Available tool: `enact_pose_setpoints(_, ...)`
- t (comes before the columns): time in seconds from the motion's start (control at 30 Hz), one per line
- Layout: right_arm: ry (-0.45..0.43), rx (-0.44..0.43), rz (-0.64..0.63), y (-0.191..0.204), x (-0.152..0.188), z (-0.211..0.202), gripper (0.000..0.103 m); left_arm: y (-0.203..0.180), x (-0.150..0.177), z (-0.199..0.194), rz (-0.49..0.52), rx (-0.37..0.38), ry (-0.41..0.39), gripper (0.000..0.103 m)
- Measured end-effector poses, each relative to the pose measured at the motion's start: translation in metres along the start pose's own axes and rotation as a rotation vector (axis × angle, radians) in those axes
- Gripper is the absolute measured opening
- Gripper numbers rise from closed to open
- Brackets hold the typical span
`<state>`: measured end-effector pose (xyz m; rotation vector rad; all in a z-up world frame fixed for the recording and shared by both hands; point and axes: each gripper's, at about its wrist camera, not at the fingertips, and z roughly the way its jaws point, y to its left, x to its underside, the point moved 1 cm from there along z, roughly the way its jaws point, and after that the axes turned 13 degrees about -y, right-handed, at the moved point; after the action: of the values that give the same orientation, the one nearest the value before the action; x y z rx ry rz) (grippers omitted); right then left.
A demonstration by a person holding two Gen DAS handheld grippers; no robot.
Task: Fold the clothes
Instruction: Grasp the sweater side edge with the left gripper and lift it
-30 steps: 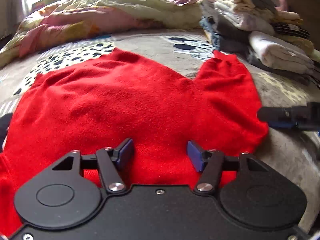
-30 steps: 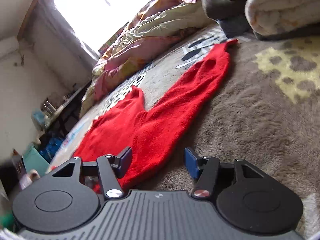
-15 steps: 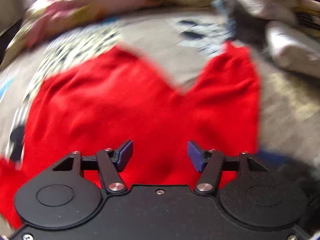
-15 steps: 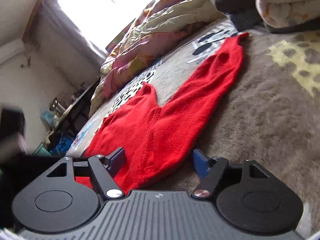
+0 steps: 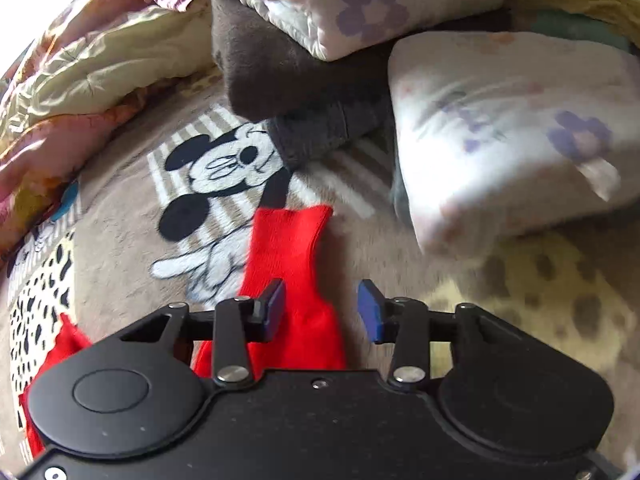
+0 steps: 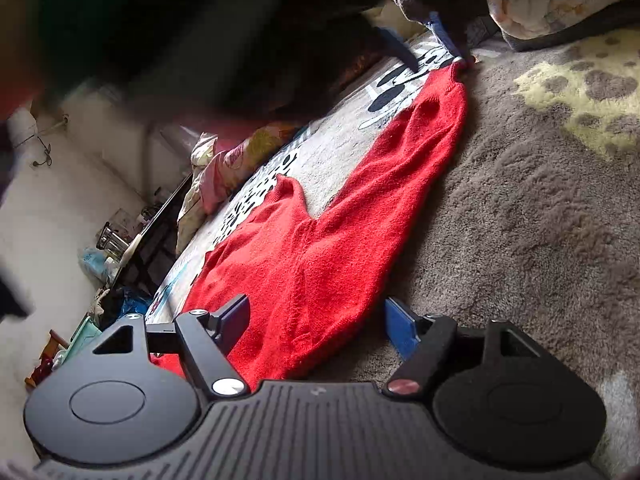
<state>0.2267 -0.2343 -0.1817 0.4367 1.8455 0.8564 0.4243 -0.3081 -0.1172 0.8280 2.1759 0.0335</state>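
The left claw point(image 5: 321, 307) hangs above the cuff end of the red sweater's point(image 6: 320, 256) sleeve point(image 5: 288, 248), its blue pads apart and pressing on nothing; its jaws have just been closing, with the sleeve lying below the gap and under the left pad; the right claw point(image 6: 316, 322) sits low over the near edge of the sweater, its pads point(image 6: 400, 332) spread wide and gripping nothing, its jaws having just been opening; the sweater lies flat on the bed's grey blanket point(image 6: 540, 220), one sleeve stretched out toward a cartoon mouse print point(image 5: 224, 168); in the right wrist view the left claw shows blurred at that far cuff; folded clothes point(image 5: 500, 128), white with purple flowers and dark grey, are stacked just beyond the cuff; a crumpled quilt point(image 5: 92, 64) lies along the far side of the bed
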Motion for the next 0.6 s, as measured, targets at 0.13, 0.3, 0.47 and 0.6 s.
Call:
enact_pose_setpoints(0.13,0.002,-0.001,0.000,0.001,-0.001,0.001,0.073,0.004,-0.003,0.030,-0.013,-0.037,0.040,0.028)
enact_pose_setpoints(0.3,-0.002,0.005,-0.041,0.005,0.000,0.002,0.074,0.029,0.002,0.019,-0.065,-0.036,-0.009,0.004)
enact_pose_setpoints(0.47,-0.010,0.023,-0.109,0.015,0.007,-0.003,0.075,0.096,0.009,-0.047,-0.176,-0.033,-0.152,0.004)
enact_pose_setpoints(0.6,-0.034,0.049,-0.203,0.030,0.024,-0.015,0.076,0.153,0.021,-0.098,-0.303,-0.047,-0.250,0.004)
